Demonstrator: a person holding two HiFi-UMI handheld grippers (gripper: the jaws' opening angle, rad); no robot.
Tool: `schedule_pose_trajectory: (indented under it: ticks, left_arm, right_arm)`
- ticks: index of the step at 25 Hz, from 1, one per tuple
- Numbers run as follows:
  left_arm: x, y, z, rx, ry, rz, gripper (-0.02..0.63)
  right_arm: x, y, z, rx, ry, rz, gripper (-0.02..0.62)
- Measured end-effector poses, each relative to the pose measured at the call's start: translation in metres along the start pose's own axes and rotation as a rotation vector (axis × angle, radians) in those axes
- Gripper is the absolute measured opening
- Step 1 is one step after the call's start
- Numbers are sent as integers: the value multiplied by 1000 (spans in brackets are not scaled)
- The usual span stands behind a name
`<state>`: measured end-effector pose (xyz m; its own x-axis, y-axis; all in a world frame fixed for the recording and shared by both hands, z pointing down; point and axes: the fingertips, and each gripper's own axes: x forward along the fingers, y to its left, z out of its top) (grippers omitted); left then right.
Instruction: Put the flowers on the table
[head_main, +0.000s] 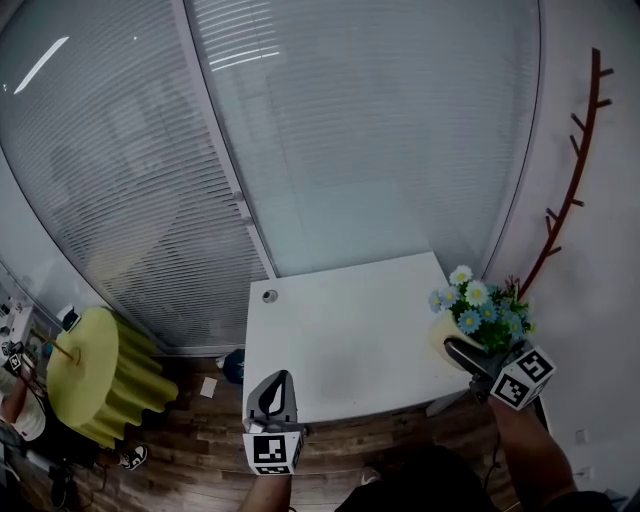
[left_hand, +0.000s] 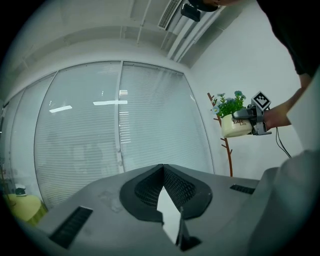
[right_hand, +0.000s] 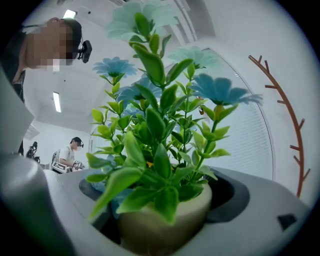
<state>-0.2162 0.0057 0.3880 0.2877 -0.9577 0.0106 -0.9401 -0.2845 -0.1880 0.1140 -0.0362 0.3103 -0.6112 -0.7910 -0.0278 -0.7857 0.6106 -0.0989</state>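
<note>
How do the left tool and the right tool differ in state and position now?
The left tool is shut and empty; the right tool grips the cream pot of blue and white flowers. The left tool hangs at the near edge of the white table; the right at its right edge. Both carry marker cubes.

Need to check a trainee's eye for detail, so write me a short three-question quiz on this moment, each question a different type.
1. Fill in: the left gripper has its fingers ____ (apart or together), with nothing between them.
2. Which gripper holds the flower pot? A. left gripper B. right gripper C. neither
3. True or false: the flower pot already stands on the white table.
Key: 1 together; 2 B; 3 false, it is held in the air.
</note>
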Motion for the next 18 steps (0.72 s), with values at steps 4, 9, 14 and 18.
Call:
schedule_pose_trajectory:
  ticks: [4,9,14,18]
  left_arm:
    - [-4,9,-13,-24,14,24,4]
    - [-14,27,-27,-29,40,68,4]
    - [-13,57,-30,-44,47,136,3]
    - [-5,68,-21,-22,43,152,4]
  right_arm:
    - [6,-3,-6,-1,15,-2,529]
    - [24,-8,-16,17,23,3,528]
    - [59,5,-18,8,17,63,528]
    - [80,4,-24,8,22,93,529]
